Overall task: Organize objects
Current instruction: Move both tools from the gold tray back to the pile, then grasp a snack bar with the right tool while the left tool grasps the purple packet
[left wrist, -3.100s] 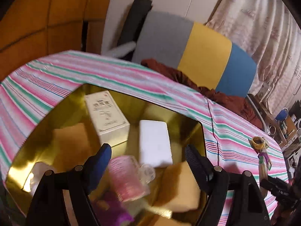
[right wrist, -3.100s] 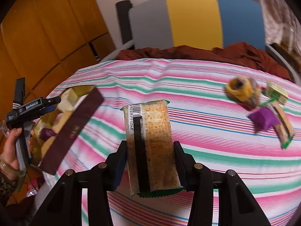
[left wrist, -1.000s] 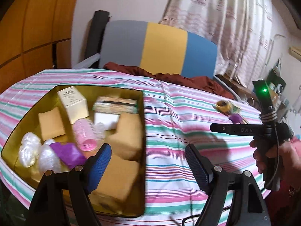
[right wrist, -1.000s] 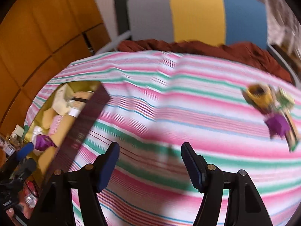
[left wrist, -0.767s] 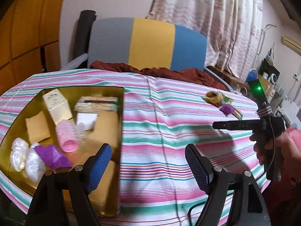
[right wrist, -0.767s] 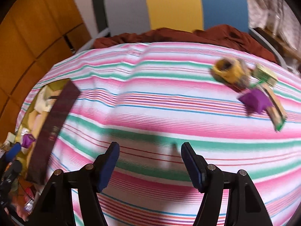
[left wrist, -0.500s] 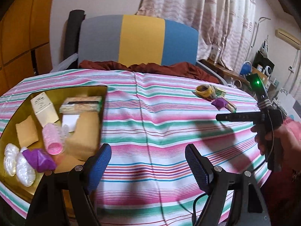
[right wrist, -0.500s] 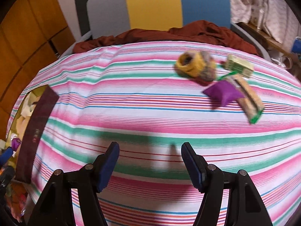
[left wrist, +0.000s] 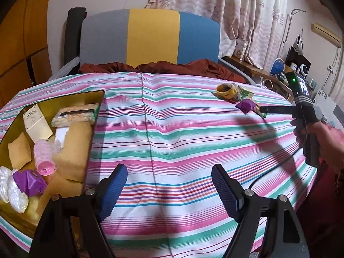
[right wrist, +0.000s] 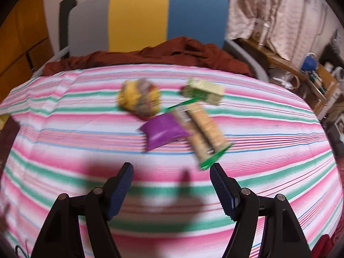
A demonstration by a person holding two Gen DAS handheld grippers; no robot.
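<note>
On striped cloth (right wrist: pixel 64 154), crinkled purple packet (right wrist: pixel 161 132), right gripper (right wrist: pixel 172 185) jaws opening, empty, left gripper (left wrist: pixel 168 188) agape.

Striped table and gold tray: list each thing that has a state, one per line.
Gold tray: open-topped, part filled.
Cracker pack: lying flat in the tray.
Pink roller: on its side in the tray.
Purple pouch: loose on the cloth, outside the tray.
Yellow ring: lying on the cloth.
Left gripper: open, empty.
Right gripper: fingers opening, nothing between them.
</note>
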